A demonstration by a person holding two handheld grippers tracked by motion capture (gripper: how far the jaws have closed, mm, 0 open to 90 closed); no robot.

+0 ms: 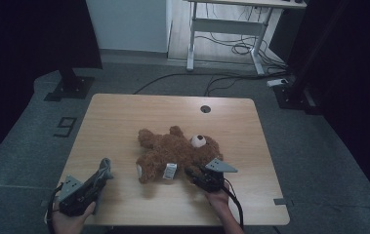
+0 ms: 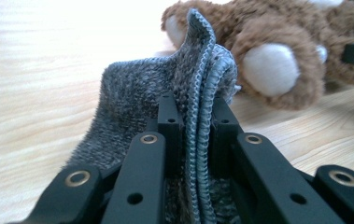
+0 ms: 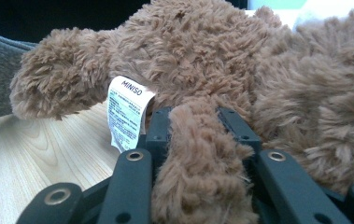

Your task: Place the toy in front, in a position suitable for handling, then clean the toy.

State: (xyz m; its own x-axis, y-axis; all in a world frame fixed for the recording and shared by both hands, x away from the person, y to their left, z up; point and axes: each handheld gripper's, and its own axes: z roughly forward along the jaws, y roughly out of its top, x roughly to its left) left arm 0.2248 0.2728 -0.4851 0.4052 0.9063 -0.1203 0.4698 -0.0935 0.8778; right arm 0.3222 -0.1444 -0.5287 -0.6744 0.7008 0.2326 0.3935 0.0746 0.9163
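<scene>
The work in hand appears to be fitting a small grey knitted garment (image 2: 165,93) onto a brown plush teddy bear (image 1: 175,151) lying on the light wooden table (image 1: 124,112).

**Tool state.** The left gripper (image 1: 105,170) is clamped on the grey knitted garment: in the left gripper view the folded, stitched edge stands upright between the two black jaws, pinched tight. The right gripper (image 1: 192,173) is clamped on a limb of the bear; in the right gripper view brown fur fills the gap between its jaws, just beside a white sewn-in label (image 3: 127,112).

**Position of the parts.** In the high view the bear lies near the table's middle, its head with pale muzzle (image 1: 198,141) toward the right and its cream-soled feet (image 1: 139,170) toward the left. Its long axis runs roughly left to right, angled slightly toward the near edge at the foot end. The garment sits at the near left, apart from the bear.

**Governing relation.** The bear's foot end is the part nearest the left gripper, and the cream sole (image 2: 270,70) lies ahead and to the right of the garment in the left gripper view. The left hand is therefore the nearer one for bringing the garment to the feet, while the right hand steadies the body. The likely difficulty is that the garment is held folded flat, so no opening is presented toward the foot.
</scene>
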